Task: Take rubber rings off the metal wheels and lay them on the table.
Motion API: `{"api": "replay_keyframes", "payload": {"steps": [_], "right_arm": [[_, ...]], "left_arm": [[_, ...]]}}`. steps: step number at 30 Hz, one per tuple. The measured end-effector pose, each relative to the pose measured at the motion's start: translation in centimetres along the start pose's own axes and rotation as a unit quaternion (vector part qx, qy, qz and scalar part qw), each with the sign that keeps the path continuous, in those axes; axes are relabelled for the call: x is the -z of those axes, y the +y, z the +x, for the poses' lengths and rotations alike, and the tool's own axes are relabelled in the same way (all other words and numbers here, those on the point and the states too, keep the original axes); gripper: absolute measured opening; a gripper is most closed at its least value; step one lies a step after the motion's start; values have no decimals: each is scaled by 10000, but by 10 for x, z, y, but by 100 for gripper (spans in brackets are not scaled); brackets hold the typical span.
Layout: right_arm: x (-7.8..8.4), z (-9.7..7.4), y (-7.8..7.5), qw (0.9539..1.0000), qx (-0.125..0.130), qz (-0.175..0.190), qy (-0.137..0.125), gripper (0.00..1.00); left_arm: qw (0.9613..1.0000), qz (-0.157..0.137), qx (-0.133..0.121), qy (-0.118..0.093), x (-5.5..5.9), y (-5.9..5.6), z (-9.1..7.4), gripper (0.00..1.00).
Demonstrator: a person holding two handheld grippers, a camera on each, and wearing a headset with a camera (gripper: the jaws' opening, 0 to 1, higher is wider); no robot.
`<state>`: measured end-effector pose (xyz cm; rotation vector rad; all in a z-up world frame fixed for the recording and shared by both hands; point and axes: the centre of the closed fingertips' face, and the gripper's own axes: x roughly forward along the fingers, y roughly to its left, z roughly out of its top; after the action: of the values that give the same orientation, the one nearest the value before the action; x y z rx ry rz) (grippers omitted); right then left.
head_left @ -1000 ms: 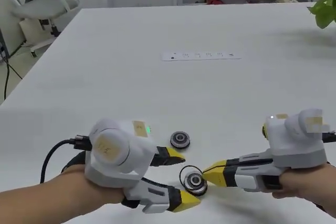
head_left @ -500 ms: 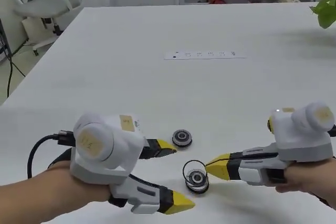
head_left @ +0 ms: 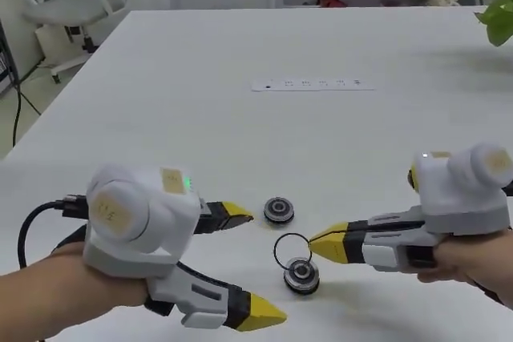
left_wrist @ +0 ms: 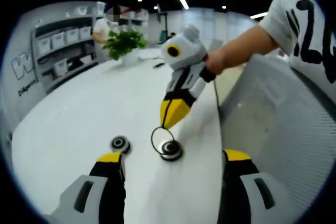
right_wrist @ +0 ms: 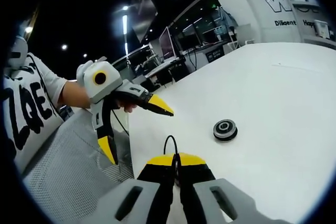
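One ring [head_left: 275, 251] is pinched in the right gripper [head_left: 313, 242], just over the near wheel [head_left: 300, 275].
The right jaws are clenched on the thin loop, which stands out leftward from their tip; whether its lower edge touches the wheel I cannot tell. The left gripper [head_left: 260, 264] is spread wide and holds nothing, its tips either side of that wheel but apart from it. The far wheel [head_left: 278, 210] lies just beyond, nearer the left gripper. The right gripper looks best placed to lay the ring on bare table [head_left: 240, 134], away from both wheels.
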<state>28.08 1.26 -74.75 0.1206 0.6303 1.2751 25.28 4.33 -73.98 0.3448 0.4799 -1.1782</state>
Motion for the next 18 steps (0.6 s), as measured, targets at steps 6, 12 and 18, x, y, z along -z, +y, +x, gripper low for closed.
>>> {"api": "replay_keyframes", "payload": {"steps": [6, 12, 18], "right_arm": [[-5, 3, 1, 10000, -28, -52, 2, 0], [-9, 7, 3, 9999, -62, -91, 28, 0], [-12, 13, 4, 9998, -116, -150, 55, 0]], "left_arm": [[9999, -56, -88, -12, 3, 3, -8, 81], [9998, -91, -182, 3, 8, 8, -16, 83], [9994, -182, -307, -27, 10, 14, -23, 86]]}}
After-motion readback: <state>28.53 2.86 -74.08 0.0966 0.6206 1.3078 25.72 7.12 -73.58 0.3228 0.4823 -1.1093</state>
